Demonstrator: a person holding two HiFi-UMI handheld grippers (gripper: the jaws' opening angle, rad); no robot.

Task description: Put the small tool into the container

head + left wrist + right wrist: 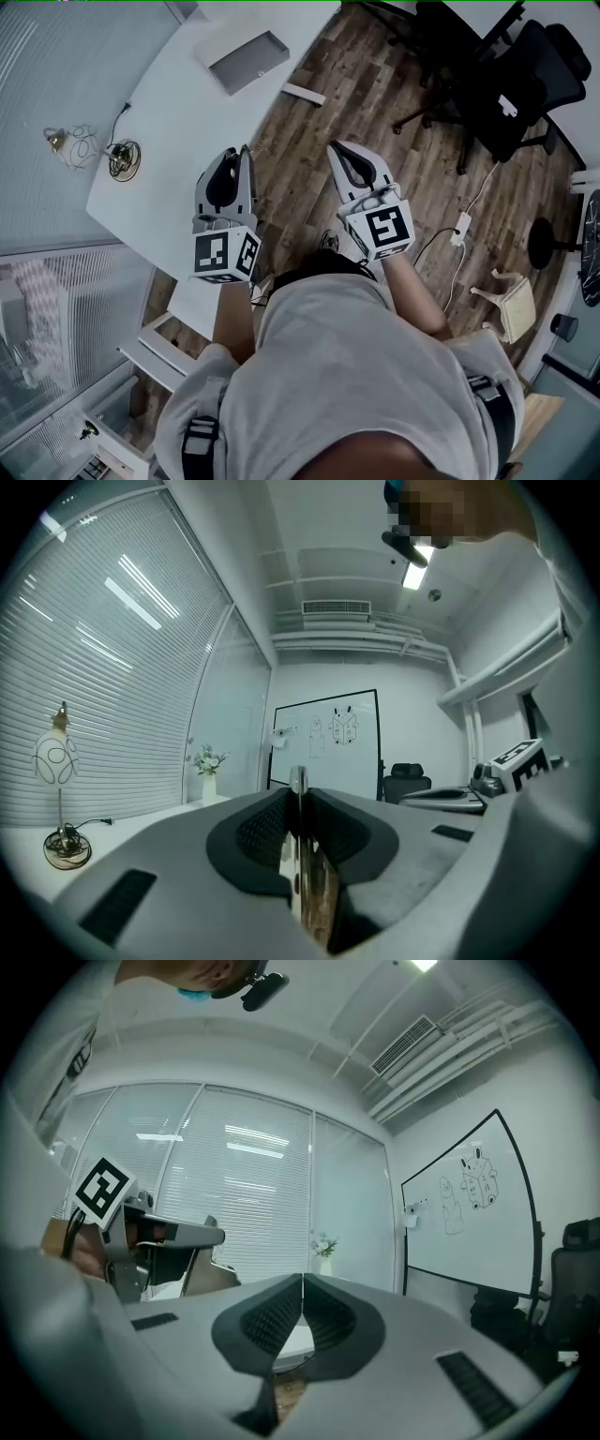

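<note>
I stand at the end of a white table [169,103]. A grey open-topped container [246,58] lies at its far end. My left gripper [246,155] is held up over the table's near edge, shut on a thin metal small tool [298,782] whose tip pokes out above the closed jaws [298,799]. The right gripper [336,150] is held over the wooden floor beside the table. Its jaws are shut with nothing between them [302,1283]. Both grippers point away from me, well short of the container.
A wire-frame lamp [58,761] with a round base and cord [122,159] stands on the table's left part. Black office chairs [511,84], a power strip [461,228], a small stool [511,305] and a white block [304,94] are on the floor to the right. A whiteboard [328,742] hangs ahead.
</note>
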